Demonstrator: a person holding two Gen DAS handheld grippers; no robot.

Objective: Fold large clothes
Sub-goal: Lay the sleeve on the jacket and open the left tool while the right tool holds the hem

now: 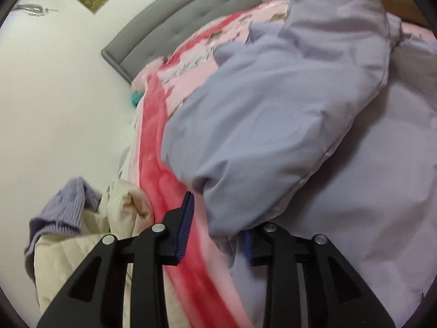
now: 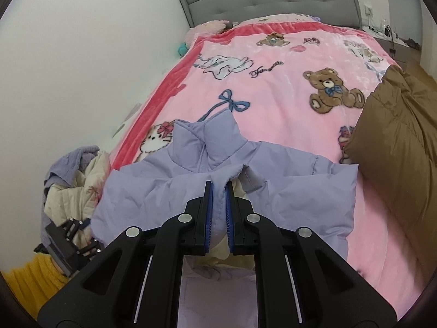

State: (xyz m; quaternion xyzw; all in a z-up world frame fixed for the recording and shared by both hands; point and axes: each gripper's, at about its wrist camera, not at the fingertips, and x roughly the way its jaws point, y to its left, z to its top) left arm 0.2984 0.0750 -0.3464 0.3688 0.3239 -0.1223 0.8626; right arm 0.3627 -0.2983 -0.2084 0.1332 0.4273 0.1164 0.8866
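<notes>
The lilac puffer jacket (image 2: 224,180) lies on the bed's pink blanket (image 2: 286,101). Right gripper (image 2: 219,199) clamps its hem; left gripper (image 1: 215,216), at eight o'clock, gapes narrowly, jacket bulging between. Lay hem evenly toward the collar.

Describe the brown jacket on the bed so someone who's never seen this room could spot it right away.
Start at the bed with the pink cartoon blanket. Along its right edge lies the brown jacket, a puffy quilted heap. It is the only brown garment; the lilac jacket spread beside it is pale purple.
</notes>
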